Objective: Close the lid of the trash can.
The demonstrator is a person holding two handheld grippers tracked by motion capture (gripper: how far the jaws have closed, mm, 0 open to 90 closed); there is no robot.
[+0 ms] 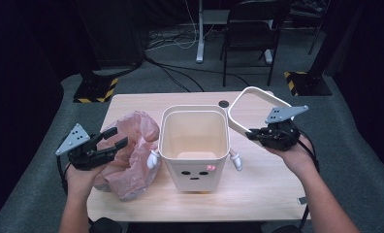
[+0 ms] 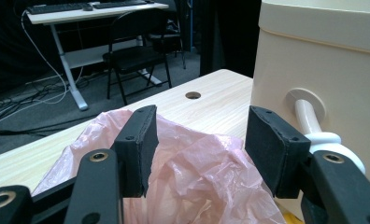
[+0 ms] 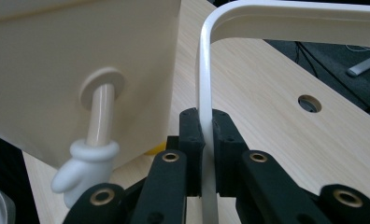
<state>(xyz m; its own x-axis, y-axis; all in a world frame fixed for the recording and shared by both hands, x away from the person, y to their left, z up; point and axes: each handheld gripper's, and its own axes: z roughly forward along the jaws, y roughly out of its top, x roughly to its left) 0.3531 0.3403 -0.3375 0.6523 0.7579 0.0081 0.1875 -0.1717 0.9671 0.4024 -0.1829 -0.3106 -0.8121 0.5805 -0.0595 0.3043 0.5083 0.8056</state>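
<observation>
Closest to the camera, two forearms come in from the bottom, each hand holding a gripper. The left gripper [image 1: 113, 137] hangs over the pink plastic bag [image 1: 132, 153], and its jaws are wide apart with nothing in them. In the left gripper view the crinkly bag lies just below and between the two pads, not pinched.

The right gripper [image 1: 252, 134] is squeezed tight on the thin white ring [image 1: 250, 92], a frame with round corners, and holds it up off the table [image 1: 258, 187] to the right of the bin.

The little cream bin [image 1: 195, 145] stands in the middle of the table, with a face on the front and small white arms at its sides. It looks empty inside.

It looks like the bin is getting a bag, and the ring is lifted out of the way. Next the left gripper should close on the bag's edge, lift it, and lower it into the bin. The bag is thin and floppy, so a gentle, sure pinch is needed
</observation>
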